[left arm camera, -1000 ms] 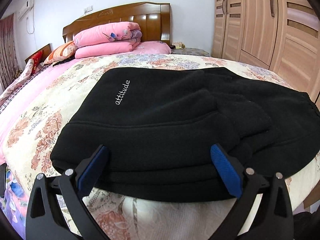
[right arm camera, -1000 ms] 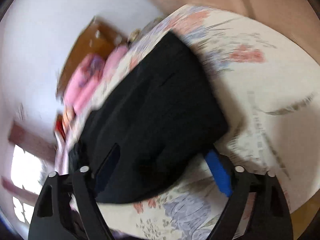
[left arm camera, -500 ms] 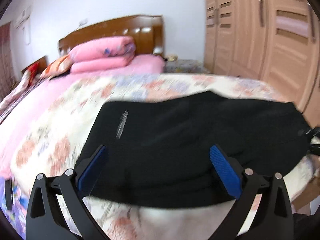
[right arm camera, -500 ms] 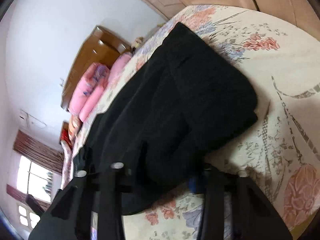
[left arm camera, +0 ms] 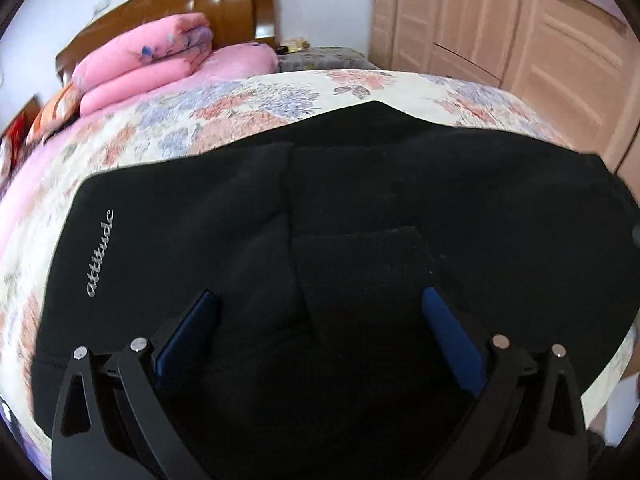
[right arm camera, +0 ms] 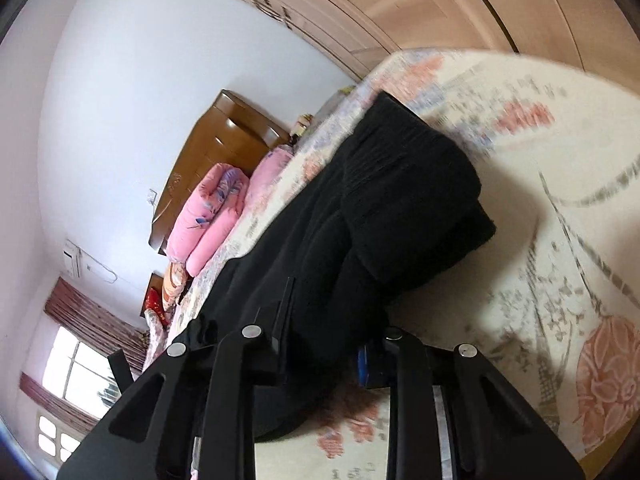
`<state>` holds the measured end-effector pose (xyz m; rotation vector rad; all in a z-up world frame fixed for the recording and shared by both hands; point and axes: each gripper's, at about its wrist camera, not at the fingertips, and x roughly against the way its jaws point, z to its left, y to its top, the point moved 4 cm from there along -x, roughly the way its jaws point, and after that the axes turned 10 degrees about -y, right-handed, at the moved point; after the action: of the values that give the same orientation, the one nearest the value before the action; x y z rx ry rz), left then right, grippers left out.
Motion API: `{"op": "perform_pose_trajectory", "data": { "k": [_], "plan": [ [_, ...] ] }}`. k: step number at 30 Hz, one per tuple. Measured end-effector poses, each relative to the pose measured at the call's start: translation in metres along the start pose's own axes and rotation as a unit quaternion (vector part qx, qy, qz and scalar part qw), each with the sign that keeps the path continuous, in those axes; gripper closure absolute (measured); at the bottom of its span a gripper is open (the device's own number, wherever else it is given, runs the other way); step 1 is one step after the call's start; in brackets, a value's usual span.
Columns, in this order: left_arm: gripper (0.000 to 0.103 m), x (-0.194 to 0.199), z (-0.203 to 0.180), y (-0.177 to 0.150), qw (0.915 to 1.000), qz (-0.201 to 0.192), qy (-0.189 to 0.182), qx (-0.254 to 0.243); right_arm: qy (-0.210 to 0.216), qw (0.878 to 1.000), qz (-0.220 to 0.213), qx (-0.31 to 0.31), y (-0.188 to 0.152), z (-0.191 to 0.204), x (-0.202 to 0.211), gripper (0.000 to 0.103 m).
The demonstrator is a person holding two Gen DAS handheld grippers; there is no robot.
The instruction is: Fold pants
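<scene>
Across the bed: floral bedspread [left arm camera: 248, 108] covers it, with black fleece pants [left arm camera: 360, 208] lying folded near its foot edge, the "Attitude" lettering [left arm camera: 100, 254] at their left end.
Headboard end: folded pink quilt [left arm camera: 144, 60] sits well apart from the pants.
Change, left side: a second ago my left tool [left arm camera: 316, 312] hung back off the near hem; now it is over the cloth itself, fingers spread wide, gripping nothing.
Change, right side: my right tool [right arm camera: 326, 336] was wide apart a second ago; now its fingers have drawn narrow and pinch the pants' thick near edge.
Fold so far: layers are stacked at the right end, one cuff-like flap [right arm camera: 408, 184] doubled on top.
Meaning: I judge the right side is secured for the next fold, while my left must first close on its end.
</scene>
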<state>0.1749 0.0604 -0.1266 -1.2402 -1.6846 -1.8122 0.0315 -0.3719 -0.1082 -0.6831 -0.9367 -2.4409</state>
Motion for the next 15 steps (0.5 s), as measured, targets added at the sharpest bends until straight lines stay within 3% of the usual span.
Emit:
{"op": "perform_pose_trajectory", "data": {
  "k": [3,5,7,9,12,15],
  "plan": [
    [0.005,0.011,-0.005,0.003,0.9998,-0.016,-0.015,0.001,-0.021,0.997,-0.040,0.066,0.009,0.039,0.005,0.079],
    [0.005,0.046,0.007,0.004,0.9948,-0.079,-0.053,0.035,-0.035,0.990,-0.063,0.124,0.012,0.071,0.009,0.080],
    [0.004,0.080,0.030,0.006,0.9877,-0.132,-0.050,0.067,-0.037,0.977,-0.086,0.194,0.013,0.118,0.009,0.081],
    [0.004,0.110,0.065,0.001,0.9791,-0.171,-0.023,0.107,-0.032,0.959,-0.102,0.263,0.006,0.169,0.006,0.082],
    [0.004,0.145,0.109,-0.015,0.9679,-0.203,0.020,0.147,-0.018,0.918,-0.112,0.379,-0.031,0.253,-0.012,0.083],
    [0.004,0.167,0.149,-0.037,0.9576,-0.215,0.038,0.188,-0.017,0.857,-0.108,0.504,-0.104,0.318,-0.040,0.083]
  ]
}}
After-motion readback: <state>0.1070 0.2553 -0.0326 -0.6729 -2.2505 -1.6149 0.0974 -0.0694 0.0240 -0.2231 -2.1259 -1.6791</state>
